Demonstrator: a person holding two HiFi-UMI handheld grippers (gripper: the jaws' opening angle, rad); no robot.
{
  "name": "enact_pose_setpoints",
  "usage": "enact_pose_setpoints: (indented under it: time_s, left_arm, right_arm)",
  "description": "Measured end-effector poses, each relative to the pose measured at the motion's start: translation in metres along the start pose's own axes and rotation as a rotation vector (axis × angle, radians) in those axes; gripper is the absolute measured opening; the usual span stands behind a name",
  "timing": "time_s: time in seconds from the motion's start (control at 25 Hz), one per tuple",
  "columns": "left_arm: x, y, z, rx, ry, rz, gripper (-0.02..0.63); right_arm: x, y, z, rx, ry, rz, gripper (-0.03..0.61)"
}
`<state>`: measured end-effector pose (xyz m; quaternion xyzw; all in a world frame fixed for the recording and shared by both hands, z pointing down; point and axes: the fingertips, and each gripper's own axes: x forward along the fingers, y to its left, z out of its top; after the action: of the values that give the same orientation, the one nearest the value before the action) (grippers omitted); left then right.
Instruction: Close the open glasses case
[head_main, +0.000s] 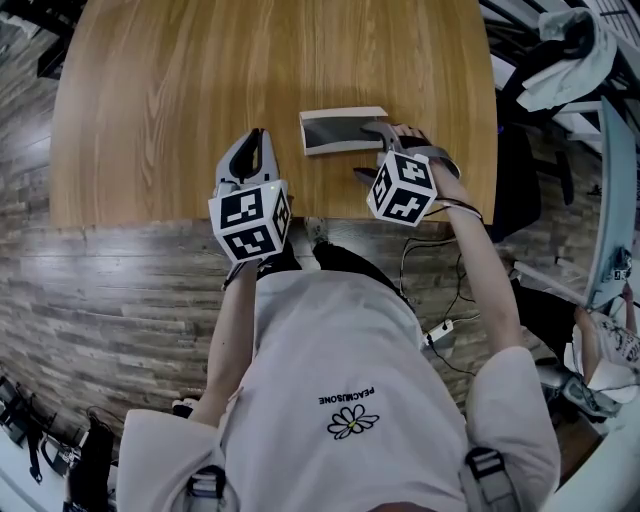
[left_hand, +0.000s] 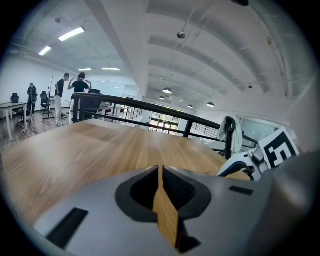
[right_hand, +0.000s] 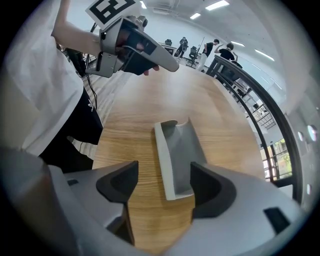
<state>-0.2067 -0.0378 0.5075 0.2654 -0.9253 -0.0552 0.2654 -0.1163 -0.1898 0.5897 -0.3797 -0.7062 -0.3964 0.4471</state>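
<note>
One glasses case (head_main: 340, 131) lies open on the table (head_main: 180, 80), just right of centre in the head view and close to the table's near edge. Its grey lining faces up.

1. Position. In the right gripper view the glasses case (right_hand: 176, 150) runs lengthwise up the centre of the frame. Its near end reaches in between my right fingers. A raised pale wall lines its left side, and the far end curls upward.

2. State of my fingers.
- Right gripper (right_hand: 164, 182): fingers spread wide on either side of the case's near end, holding nothing. I cannot tell whether the right pad touches the case.
- Left gripper (left_hand: 160, 172): fingers pressed together, nothing between them. It hovers over bare table, left of the case in the head view.

3. Handling, as I judge it.
- The case looks like a rigid, light shell with a smooth outside, so it will likely slide on the wood if pushed from one side only.
- I should press on the long free edge of the lid, not on the hinge line, and brace the base from the opposite side.
- Which part is lid and which is base is not clear from these views.

4. Surroundings. The table is smooth light wood with nothing else on it near the case. Below its near edge is a grey plank floor (head_main: 100, 290). A dark railing (left_hand: 150, 107) borders the table's far side. Beyond it is a large white room with ceiling lights and people (left_hand: 70, 95) standing far off.
</note>
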Motion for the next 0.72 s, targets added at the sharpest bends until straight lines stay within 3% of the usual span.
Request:
enact_pose_setpoints:
  time_s: [0.2, 0.32, 0.48, 0.72]
  left_arm:
    - [-0.002, 0.001, 0.000, 0.005, 0.003, -0.001, 0.026]
    - [-0.004, 0.003, 0.000, 0.006, 0.002, 0.000, 0.026]
    - [-0.007, 0.002, -0.006, 0.012, 0.011, -0.002, 0.026]
    - [-0.010, 0.008, -0.010, 0.003, 0.017, 0.007, 0.026]
  right_arm:
    - [0.002, 0.011, 0.001, 0.001, -0.005, 0.001, 0.308]
    - [-0.002, -0.008, 0.006, 0.027, -0.027, -0.047, 0.308]
    - [-0.004, -0.040, 0.008, -0.012, -0.009, -0.125, 0.314]
    - [0.009, -0.053, 0.006, -0.074, 0.049, -0.108, 0.316]
